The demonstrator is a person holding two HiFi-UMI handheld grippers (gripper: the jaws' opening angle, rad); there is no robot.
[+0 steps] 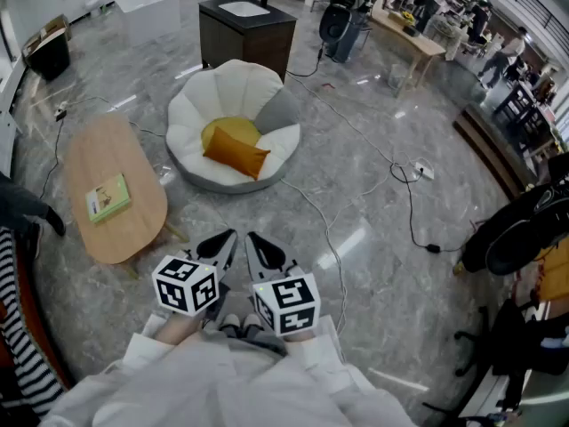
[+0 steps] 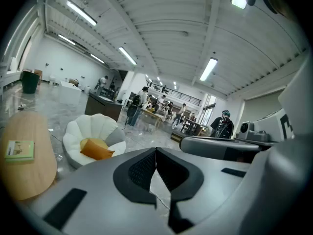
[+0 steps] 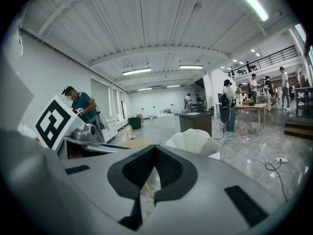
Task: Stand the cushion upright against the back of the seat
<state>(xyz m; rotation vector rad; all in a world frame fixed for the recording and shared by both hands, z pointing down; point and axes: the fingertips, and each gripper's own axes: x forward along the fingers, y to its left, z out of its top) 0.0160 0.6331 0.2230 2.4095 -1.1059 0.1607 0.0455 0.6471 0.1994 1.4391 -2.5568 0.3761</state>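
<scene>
An orange cushion (image 1: pixel 236 152) lies flat and slightly tilted on the yellow pad of a white shell-shaped seat (image 1: pixel 200 105) on the floor. Both grippers are held close to my body, well short of the seat, and point toward it. My left gripper (image 1: pixel 226 237) is shut with nothing between its pads. My right gripper (image 1: pixel 252 238) is shut and empty too. In the left gripper view the cushion (image 2: pixel 95 149) and seat (image 2: pixel 83 129) show past the closed left gripper (image 2: pixel 156 151). In the right gripper view the seat (image 3: pixel 193 140) shows beyond the closed right gripper (image 3: pixel 155 149); the cushion is hidden there.
An oval wooden table (image 1: pixel 120 158) with a green book (image 1: pixel 108 197) stands left of the seat. A dark cabinet (image 1: pixel 247 29) is behind it. Cables (image 1: pixel 396 174) run over the grey floor on the right. Black chairs (image 1: pixel 524 229) crowd the right edge.
</scene>
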